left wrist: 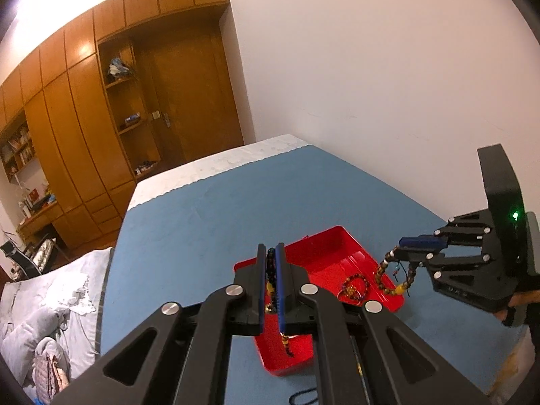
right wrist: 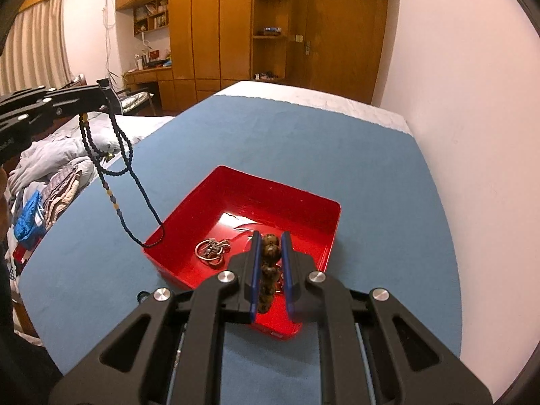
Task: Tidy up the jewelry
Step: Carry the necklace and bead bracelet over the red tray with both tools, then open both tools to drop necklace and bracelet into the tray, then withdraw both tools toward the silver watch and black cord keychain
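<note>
Left gripper [left wrist: 271, 248]: jaws nearly closed, clamped on a dark bead necklace [right wrist: 114, 155]. In the right wrist view it sits high at the far left, above the blue mat [right wrist: 270, 141]. The necklace hangs from it in long loops, a few yellow beads midway down. Its lowest loop drapes over the left rim of the red tray [right wrist: 189, 199] and touches it.

Red tray: open, on the blue mat, centre of both views. Inside, on the tray floor, lies a small beaded bracelet [left wrist: 353, 288] with orange and purple beads; from the right wrist it reads as a tangled metallic ring shape, left of the right gripper's fingers.

Right gripper [right wrist: 271, 240]: jaws close together, gripping a chunky brown bead bracelet [right wrist: 269, 270] between the blue pads [right wrist: 255, 270]. In the left wrist view this bracelet hangs as a loop with one yellow bead, over the tray's right edge; can't tell if it touches the rim.

Left background: rumpled grey bedding [left wrist: 50, 303], wooden wardrobe [left wrist: 84, 118]. Right: plain white wall [left wrist: 371, 67].
</note>
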Action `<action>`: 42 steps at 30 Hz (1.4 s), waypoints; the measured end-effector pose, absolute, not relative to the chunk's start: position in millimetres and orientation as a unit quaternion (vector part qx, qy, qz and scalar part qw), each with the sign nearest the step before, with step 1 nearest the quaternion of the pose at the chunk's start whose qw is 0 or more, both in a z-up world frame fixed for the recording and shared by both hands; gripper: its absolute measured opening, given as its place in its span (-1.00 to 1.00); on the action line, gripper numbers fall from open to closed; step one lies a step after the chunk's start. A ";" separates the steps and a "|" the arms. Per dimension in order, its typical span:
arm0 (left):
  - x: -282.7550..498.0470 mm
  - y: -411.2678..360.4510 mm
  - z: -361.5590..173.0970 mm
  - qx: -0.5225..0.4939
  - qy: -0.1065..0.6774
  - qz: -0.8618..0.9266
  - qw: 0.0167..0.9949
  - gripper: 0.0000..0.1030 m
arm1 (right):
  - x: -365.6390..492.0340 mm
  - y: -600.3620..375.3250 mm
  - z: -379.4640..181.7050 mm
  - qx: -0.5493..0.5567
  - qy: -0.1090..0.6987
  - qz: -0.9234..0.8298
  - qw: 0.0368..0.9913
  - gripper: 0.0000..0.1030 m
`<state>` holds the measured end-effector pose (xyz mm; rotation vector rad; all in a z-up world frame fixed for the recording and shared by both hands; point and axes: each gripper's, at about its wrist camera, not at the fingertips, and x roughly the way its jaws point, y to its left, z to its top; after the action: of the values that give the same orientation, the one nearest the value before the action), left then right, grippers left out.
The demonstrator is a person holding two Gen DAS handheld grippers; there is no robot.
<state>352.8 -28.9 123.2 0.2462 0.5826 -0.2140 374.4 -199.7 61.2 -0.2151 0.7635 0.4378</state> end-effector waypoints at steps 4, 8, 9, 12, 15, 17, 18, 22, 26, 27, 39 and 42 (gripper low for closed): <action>379.3 -31.2 103.7 0.114 0.306 -0.110 0.939 -0.91 | 393.0 -197.9 43.1 -0.099 0.389 0.207 0.892 -0.81; 405.3 -32.7 74.1 0.106 0.331 -0.110 0.931 -0.91 | 407.1 -194.5 27.4 -0.095 0.406 0.205 0.886 -0.81; 411.5 -32.9 66.8 0.103 0.337 -0.110 0.929 -0.91 | 412.1 -193.4 21.7 -0.094 0.411 0.204 0.883 -0.81; 433.4 -33.2 35.8 0.096 0.363 -0.108 0.920 -0.91 | 424.8 -189.8 3.0 -0.093 0.428 0.202 0.876 -0.81; 448.8 -36.5 4.5 0.097 0.391 -0.105 0.909 -0.91 | 437.7 -187.5 -15.9 -0.096 0.445 0.197 0.868 -0.81; 458.8 -35.2 -14.6 0.095 0.409 -0.103 0.902 -0.90 | 443.9 -185.7 -27.9 -0.098 0.456 0.195 0.863 -0.78; 461.6 -33.5 -20.9 0.094 0.416 -0.104 0.898 -0.89 | 447.4 -184.7 -34.0 -0.100 0.462 0.193 0.860 -0.78; 469.3 -26.7 -53.3 0.093 0.441 -0.101 0.887 -0.66 | 455.3 -188.8 -55.7 -0.105 0.479 0.183 0.852 -0.73; 462.5 -20.1 -61.7 0.087 0.445 -0.103 0.885 -0.39 | 449.9 -195.4 -61.4 -0.102 0.481 0.183 0.851 -0.65; 457.6 -18.4 -60.1 0.085 0.442 -0.104 0.887 -0.36 | 446.9 -195.8 -59.4 -0.103 0.479 0.184 0.852 -0.60; 369.8 -7.9 -15.5 0.087 0.383 -0.110 0.913 0.09 | 373.1 -212.3 -14.5 -0.093 0.413 0.209 0.882 -0.29; 347.9 -5.3 -10.1 0.085 0.373 -0.106 0.918 0.18 | 355.4 -214.5 -6.0 -0.090 0.403 0.214 0.885 -0.27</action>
<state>347.9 -5.3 -10.1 0.1756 0.7666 -0.2173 355.4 -214.5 -6.0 -0.1881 0.8391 0.4459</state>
